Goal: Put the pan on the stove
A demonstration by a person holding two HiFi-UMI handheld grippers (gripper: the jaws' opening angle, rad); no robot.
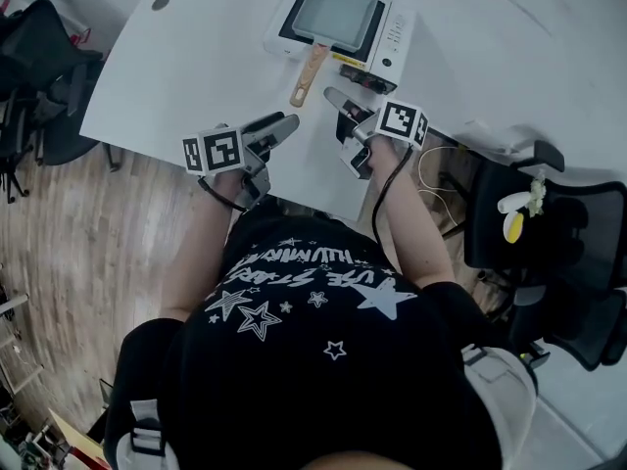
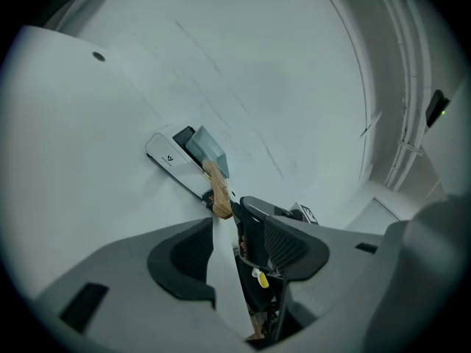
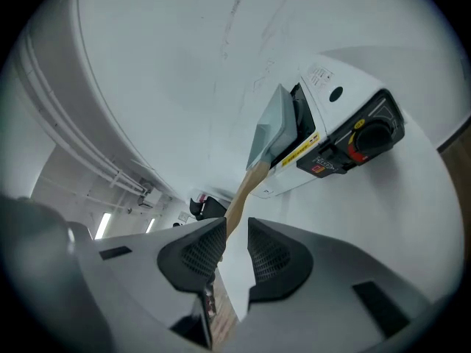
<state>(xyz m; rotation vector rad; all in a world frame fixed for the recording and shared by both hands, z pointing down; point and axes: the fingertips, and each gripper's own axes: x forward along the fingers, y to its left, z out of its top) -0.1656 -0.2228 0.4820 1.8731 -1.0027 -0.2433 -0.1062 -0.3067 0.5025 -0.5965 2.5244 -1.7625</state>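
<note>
A grey square pan [image 1: 338, 13] with a wooden handle [image 1: 309, 71] sits on the white portable stove [image 1: 397, 32] at the far side of the white table [image 1: 196, 67]. The handle points toward me. My left gripper [image 1: 277, 150] hovers by the table's near edge, left of the handle, jaws wide apart and empty. My right gripper [image 1: 345, 130] is just right of the handle's end, also empty. In the right gripper view the pan [image 3: 268, 127], handle [image 3: 243, 193] and stove [image 3: 331, 134] lie ahead, beyond a narrow empty gap between the jaws [image 3: 237, 252]. The left gripper view shows the pan [image 2: 210, 147] past its open jaws [image 2: 237, 252].
The stove's front has a black knob [image 3: 368, 134]. A black chair [image 1: 549, 233] carrying a yellow-and-white item [image 1: 514, 223] stands right of the table. More dark chairs [image 1: 39, 76] stand at the left on the wooden floor. A white cable [image 1: 436, 174] hangs off the table's right corner.
</note>
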